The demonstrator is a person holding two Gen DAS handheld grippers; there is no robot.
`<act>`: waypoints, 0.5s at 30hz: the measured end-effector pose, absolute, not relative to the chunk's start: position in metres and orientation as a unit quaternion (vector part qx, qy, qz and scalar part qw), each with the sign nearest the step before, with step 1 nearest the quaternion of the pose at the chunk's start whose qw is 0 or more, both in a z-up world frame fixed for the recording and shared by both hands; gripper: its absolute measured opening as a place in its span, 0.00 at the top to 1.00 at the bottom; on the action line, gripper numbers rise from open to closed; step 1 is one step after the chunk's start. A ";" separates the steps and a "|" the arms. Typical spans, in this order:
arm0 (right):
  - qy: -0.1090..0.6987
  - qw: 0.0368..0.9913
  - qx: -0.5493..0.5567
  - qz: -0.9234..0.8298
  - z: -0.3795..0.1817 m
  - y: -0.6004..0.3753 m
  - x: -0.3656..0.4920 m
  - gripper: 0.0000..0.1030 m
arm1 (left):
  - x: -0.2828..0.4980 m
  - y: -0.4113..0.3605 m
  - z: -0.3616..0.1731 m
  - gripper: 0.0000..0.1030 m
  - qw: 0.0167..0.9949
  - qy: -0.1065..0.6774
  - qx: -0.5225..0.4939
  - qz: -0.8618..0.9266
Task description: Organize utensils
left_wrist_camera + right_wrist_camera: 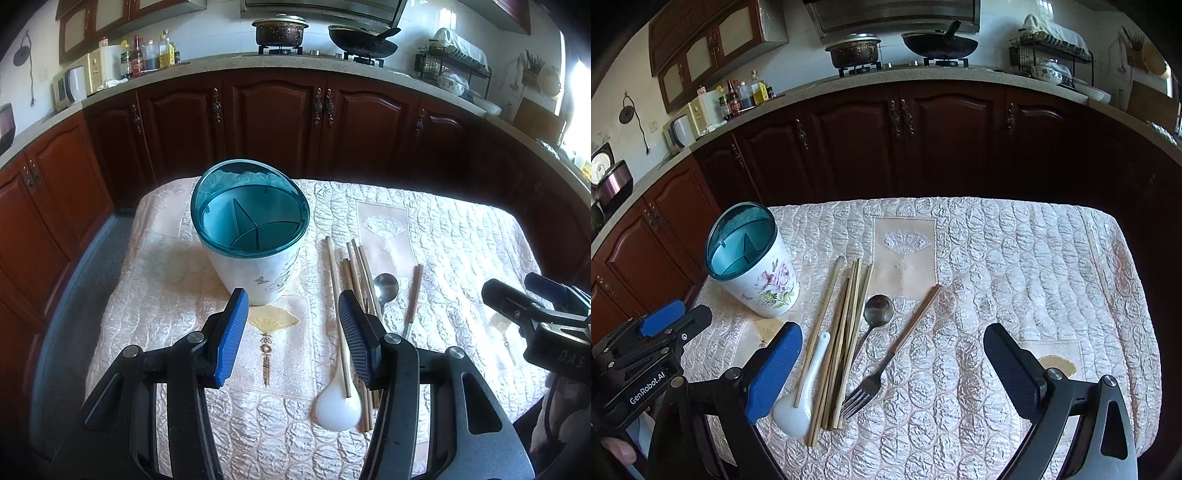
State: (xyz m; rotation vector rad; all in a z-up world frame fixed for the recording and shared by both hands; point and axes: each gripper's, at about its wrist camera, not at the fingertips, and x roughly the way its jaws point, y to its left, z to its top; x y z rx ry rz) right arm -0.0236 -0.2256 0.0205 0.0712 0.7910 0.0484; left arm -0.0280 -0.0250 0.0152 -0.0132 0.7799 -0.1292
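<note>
A white floral utensil holder [255, 273] with a teal divided rim stands upright on the quilted table; it also shows in the right wrist view [764, 284]. To its right lie several wooden chopsticks [846, 343], a white ceramic spoon [798, 402], a metal spoon [877, 312] and a fork with a wooden handle [894, 350]. My left gripper [293, 332] is open and empty, just in front of the holder. My right gripper [894, 369] is open and empty above the fork and chopsticks.
The table [1015, 258] has a pale quilted cloth with fan patterns. Dark wooden cabinets [923, 147] and a counter with a pot, a wok, bottles and a dish rack run behind it. The left gripper shows at the left edge of the right wrist view [665, 332].
</note>
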 end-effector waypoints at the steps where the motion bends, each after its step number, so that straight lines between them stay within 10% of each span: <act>1: 0.384 0.922 0.036 0.023 0.020 -0.226 -0.024 0.04 | -0.028 -0.025 0.015 0.51 0.923 0.380 -0.007 -0.063; 15: 0.379 0.925 0.029 0.020 0.014 -0.227 -0.021 0.04 | -0.026 -0.029 0.014 0.51 0.923 0.377 -0.004 -0.069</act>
